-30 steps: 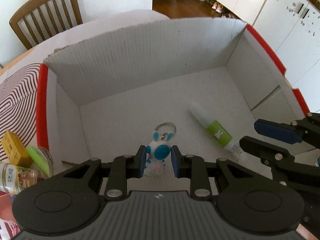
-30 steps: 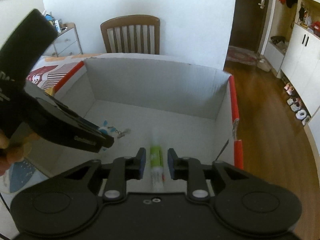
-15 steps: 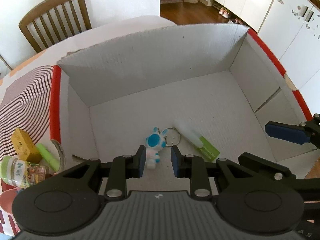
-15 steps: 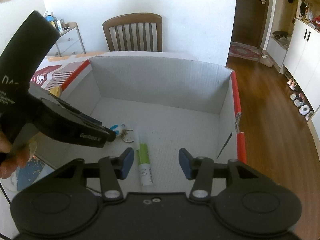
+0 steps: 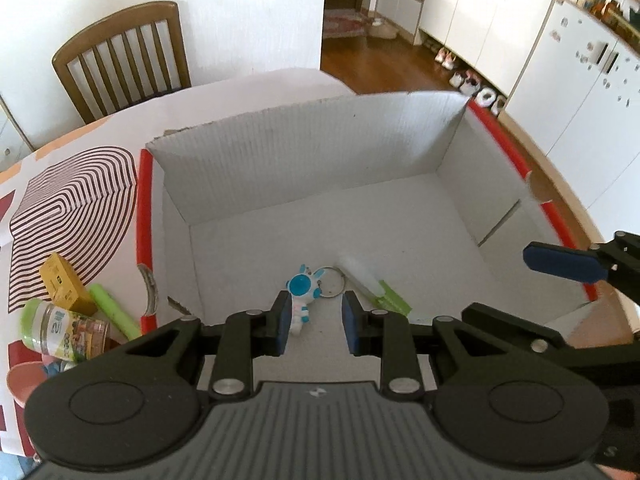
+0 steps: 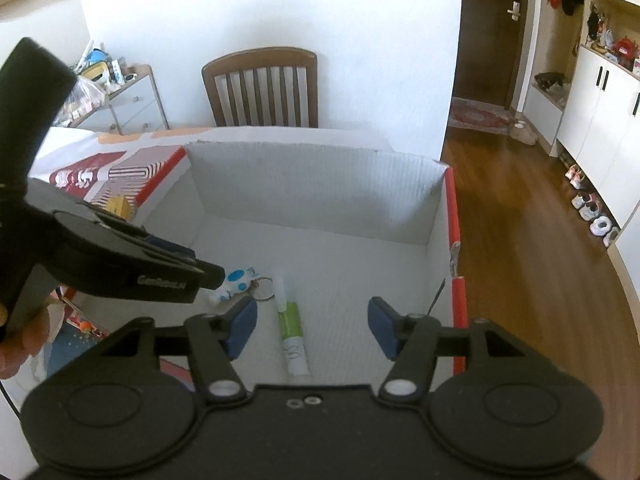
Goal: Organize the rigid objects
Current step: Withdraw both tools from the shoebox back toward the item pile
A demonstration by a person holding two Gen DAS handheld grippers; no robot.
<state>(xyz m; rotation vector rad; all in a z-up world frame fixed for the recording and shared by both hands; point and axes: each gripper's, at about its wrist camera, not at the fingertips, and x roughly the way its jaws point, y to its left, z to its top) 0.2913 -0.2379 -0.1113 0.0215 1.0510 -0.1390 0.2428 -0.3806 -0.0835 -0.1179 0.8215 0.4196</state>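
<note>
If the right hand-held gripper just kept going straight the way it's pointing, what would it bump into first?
Probably the green-and-white tube lying on the box floor, just ahead of the open right hand-held gripper; depth is hard to judge.

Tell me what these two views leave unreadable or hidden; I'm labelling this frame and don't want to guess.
- Glue stick, left wrist view: near end hidden behind the left gripper; its cap end is blurred.
- Print on the glue stick, right wrist view: too small to read.
- Rabbit keychain, right wrist view: partly covered by the left gripper's finger.
- Jar label, left wrist view: too small to read.
- Pink dish, left wrist view: mostly behind the gripper body.
</note>
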